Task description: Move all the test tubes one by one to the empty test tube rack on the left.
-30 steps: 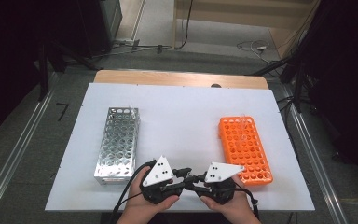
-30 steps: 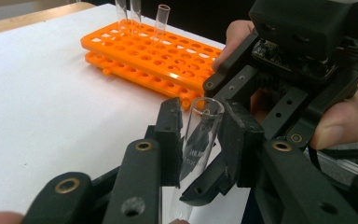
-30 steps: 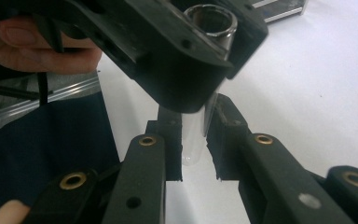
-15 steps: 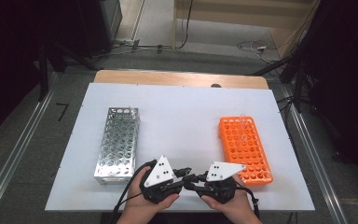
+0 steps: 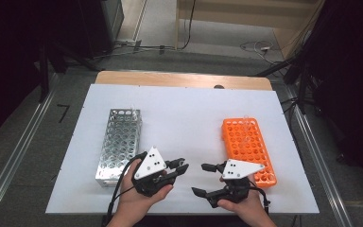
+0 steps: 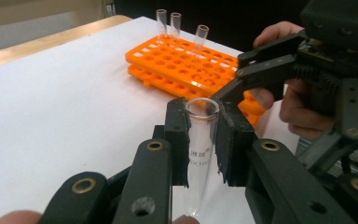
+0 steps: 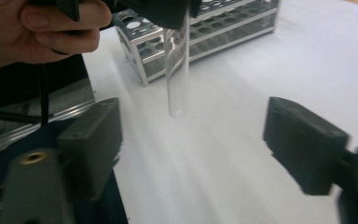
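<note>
My left gripper point(image 6: 200, 119) is shut on a clear glass test tube point(image 6: 199, 144), gripped just below its rim and hanging upright above the white table top. In the high view the left gripper point(image 5: 180, 166) is near the table's front edge, pointing right. My right gripper point(image 5: 199, 178) faces it, and its jaws have just been opening. They now stand wide on either side of the tube point(image 7: 177, 70) without touching it. An orange tube rack point(image 5: 248, 146) lies to the right and holds three tubes point(image 6: 175, 23) at its far end. A perforated metal rack point(image 5: 120, 142) lies to the left.
The white table top point(image 5: 184, 113) has a wooden strip along its far edge. The metal rack point(image 7: 205, 28) is close behind the hanging tube. Both hands sit at the front edge, between the two racks. Dark floor and cables surround the table.
The right gripper's jaws have spread apart, letting go of the tube. The left gripper keeps hold of it and has shifted slightly.
</note>
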Action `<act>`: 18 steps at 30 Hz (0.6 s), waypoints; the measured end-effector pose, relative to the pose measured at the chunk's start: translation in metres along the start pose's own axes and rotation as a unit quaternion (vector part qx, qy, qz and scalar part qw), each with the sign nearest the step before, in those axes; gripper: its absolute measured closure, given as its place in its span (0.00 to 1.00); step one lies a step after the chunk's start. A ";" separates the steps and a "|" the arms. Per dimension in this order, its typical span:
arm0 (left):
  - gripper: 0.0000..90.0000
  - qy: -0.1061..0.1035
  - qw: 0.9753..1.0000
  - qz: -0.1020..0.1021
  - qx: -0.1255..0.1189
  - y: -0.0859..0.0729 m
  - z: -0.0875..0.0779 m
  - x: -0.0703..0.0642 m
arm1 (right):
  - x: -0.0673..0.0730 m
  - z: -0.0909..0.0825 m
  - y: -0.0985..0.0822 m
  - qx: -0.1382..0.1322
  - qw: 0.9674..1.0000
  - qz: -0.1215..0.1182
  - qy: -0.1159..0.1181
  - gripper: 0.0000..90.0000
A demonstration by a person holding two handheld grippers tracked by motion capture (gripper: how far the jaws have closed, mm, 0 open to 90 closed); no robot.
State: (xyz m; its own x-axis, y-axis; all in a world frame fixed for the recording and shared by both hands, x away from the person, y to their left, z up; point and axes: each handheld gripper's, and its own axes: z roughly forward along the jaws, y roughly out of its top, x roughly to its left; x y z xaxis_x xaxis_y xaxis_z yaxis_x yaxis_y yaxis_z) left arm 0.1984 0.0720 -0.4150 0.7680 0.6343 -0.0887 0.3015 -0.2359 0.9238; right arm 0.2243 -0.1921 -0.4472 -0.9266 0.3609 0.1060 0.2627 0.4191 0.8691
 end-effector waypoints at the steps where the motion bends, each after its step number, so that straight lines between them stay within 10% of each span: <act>1: 0.85 0.001 1.000 -0.001 -0.001 0.001 -0.001 0.002 | -0.001 -0.002 0.000 0.000 1.000 0.001 -0.003 0.13; 18: 0.85 0.047 0.999 -0.013 -0.018 0.017 -0.014 0.040 | -0.023 -0.034 -0.007 -0.018 0.999 0.038 -0.028 0.00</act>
State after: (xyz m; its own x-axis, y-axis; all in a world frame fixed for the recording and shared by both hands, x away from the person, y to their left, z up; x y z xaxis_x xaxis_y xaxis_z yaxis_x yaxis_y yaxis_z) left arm 0.2262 0.1036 -0.3977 0.7031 0.7068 -0.0785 0.2987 -0.1933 0.9346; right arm 0.2350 -0.2314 -0.4394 -0.8874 0.4376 0.1454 0.3205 0.3587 0.8767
